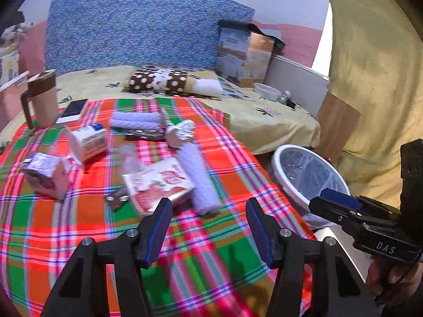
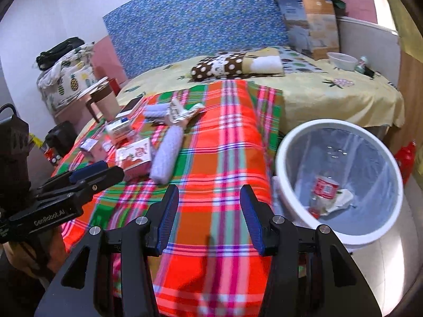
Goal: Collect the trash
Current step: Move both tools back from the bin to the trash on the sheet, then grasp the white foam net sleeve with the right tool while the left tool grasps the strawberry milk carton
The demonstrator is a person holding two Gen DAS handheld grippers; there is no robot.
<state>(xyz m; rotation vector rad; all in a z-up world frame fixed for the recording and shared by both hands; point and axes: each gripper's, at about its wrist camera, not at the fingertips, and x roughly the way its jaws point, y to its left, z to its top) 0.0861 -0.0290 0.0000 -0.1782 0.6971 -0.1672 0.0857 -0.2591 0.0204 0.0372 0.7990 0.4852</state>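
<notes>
Trash lies on a plaid cloth (image 1: 211, 237) over the bed: a strawberry-print carton (image 1: 158, 182), a white box (image 1: 88, 141), a pink foil-topped carton (image 1: 45, 175), a crumpled foil wrapper (image 1: 181, 132) and a blister strip (image 1: 116, 199). My left gripper (image 1: 207, 233) hovers open just short of the strawberry carton, nothing between its fingers. My right gripper (image 2: 208, 219) is open and empty over the cloth's near edge, left of the white bin (image 2: 341, 185). The bin holds a red-labelled bottle (image 2: 323, 189) and crumpled paper. Each gripper shows in the other's view.
Rolled lilac towels (image 1: 201, 179) lie among the trash. A brown-lidded mug (image 1: 42, 97) and a phone (image 1: 74, 109) sit at the cloth's far left. A polka-dot pillow (image 1: 158, 79), paper bags (image 1: 243, 55) and a bowl (image 1: 267, 91) lie further back. A curtain (image 1: 370, 79) hangs on the right.
</notes>
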